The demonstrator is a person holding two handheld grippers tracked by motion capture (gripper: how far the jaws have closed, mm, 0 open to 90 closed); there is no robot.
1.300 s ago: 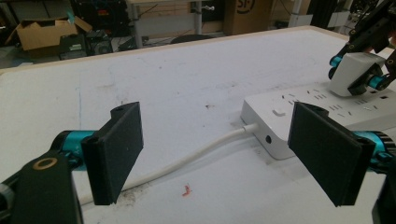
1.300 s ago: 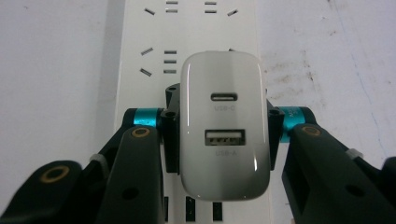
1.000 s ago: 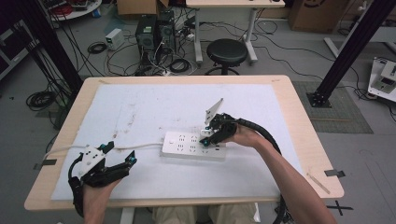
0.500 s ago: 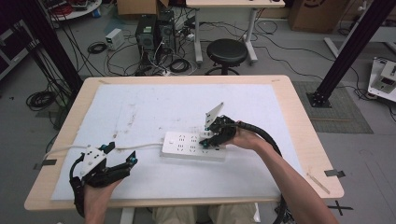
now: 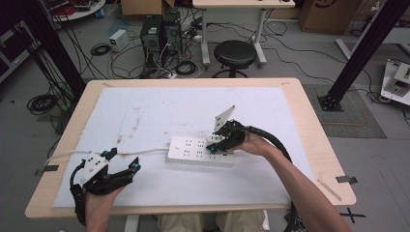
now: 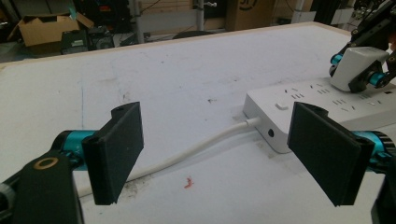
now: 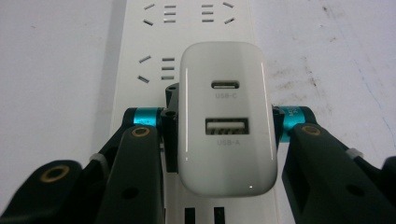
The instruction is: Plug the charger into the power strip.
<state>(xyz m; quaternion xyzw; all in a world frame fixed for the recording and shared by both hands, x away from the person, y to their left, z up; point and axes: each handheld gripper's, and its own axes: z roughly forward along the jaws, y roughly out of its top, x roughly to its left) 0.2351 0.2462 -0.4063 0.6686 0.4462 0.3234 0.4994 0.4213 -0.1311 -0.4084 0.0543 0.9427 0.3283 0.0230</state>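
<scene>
Charger clamped between right gripper fingers, over power strip.

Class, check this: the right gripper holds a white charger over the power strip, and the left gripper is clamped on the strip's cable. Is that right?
Not quite. The left gripper is open and holds nothing; the cable lies on the table beyond its jaws, as the left gripper view shows. The right gripper does hold the white charger over the power strip.

Between the left gripper's spread fingers the white mat lies bare, crossed only by the white cable. Just beyond its right finger the power strip blocks the way, topped by the USB charger clamped in the right gripper.
</scene>
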